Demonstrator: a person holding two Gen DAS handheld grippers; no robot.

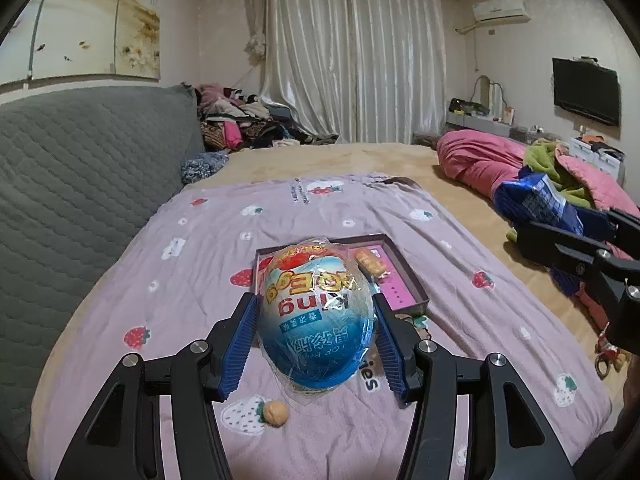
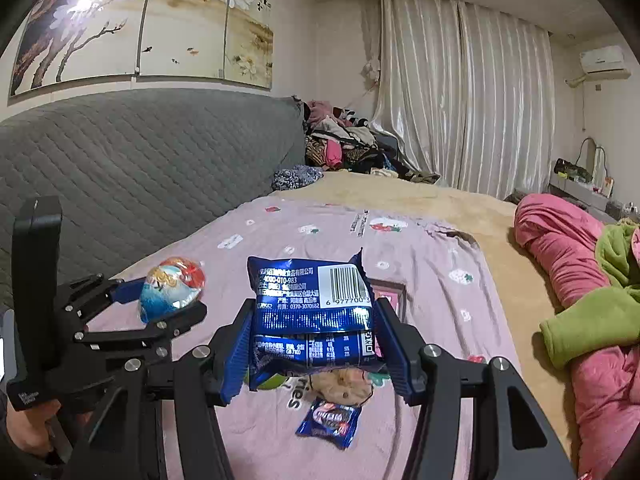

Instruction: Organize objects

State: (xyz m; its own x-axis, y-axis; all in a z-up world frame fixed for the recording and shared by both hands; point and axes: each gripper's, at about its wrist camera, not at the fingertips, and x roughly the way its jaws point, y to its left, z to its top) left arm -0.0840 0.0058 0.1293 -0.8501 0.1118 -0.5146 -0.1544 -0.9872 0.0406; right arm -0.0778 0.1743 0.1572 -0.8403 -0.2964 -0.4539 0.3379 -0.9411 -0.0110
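My left gripper (image 1: 316, 320) is shut on a large blue and white toy egg (image 1: 316, 312) in clear wrap, held above the pink strawberry blanket (image 1: 160, 300). The same egg (image 2: 170, 290) and left gripper (image 2: 160, 300) show at the left of the right wrist view. My right gripper (image 2: 312, 320) is shut on a blue snack bag (image 2: 310, 300) with a barcode, also off the bed. That bag (image 1: 540, 204) shows at the right edge of the left wrist view. Beyond the egg lies a shallow box (image 1: 404, 280) with a pink inside, holding a small wrapped cake (image 1: 372, 264).
A walnut (image 1: 275, 413) lies on the blanket under the left gripper. Under the right gripper lie a small blue cookie packet (image 2: 332, 420), a brownish soft item (image 2: 344, 388) and something green (image 2: 272, 380). A grey headboard (image 1: 80, 168) runs at left. Pink and green bedding (image 2: 580, 280) is piled at right.
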